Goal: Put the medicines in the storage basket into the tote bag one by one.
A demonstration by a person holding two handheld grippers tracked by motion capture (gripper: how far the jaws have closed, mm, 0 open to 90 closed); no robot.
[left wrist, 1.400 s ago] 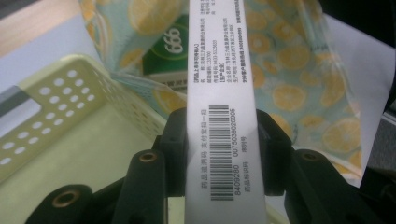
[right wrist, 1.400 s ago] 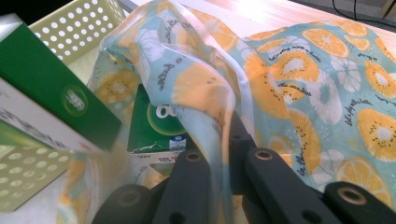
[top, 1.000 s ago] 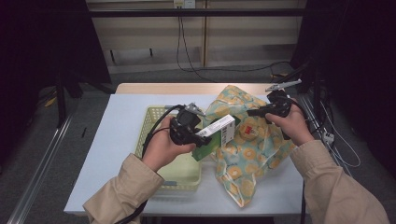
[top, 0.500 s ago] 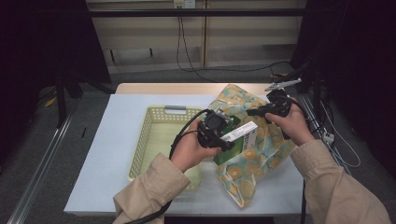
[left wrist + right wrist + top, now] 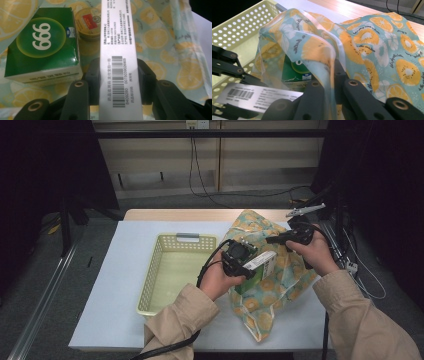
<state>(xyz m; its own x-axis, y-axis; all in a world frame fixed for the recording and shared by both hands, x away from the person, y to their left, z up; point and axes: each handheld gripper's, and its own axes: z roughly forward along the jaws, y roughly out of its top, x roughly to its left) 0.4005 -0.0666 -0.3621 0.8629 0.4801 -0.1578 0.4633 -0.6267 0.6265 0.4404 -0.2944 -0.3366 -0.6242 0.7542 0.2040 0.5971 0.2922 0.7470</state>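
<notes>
Both forearms, in tan sleeves, reach in from the near edge. The left hand carries the left gripper toward the middle of the scene, jaws pointing right and clamped tight on something between them. The right hand holds the right gripper farther off and to the right, jaws pointing left and pinched closed.

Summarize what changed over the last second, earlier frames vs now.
The left tongs, shut on the white-sided box, carried it rightward from above the yellow basket to the mouth of the orange-print bag, above the green box inside. Unchanged: the right tongs pinch the bag's rim, holding it open; the basket did not move.
</notes>
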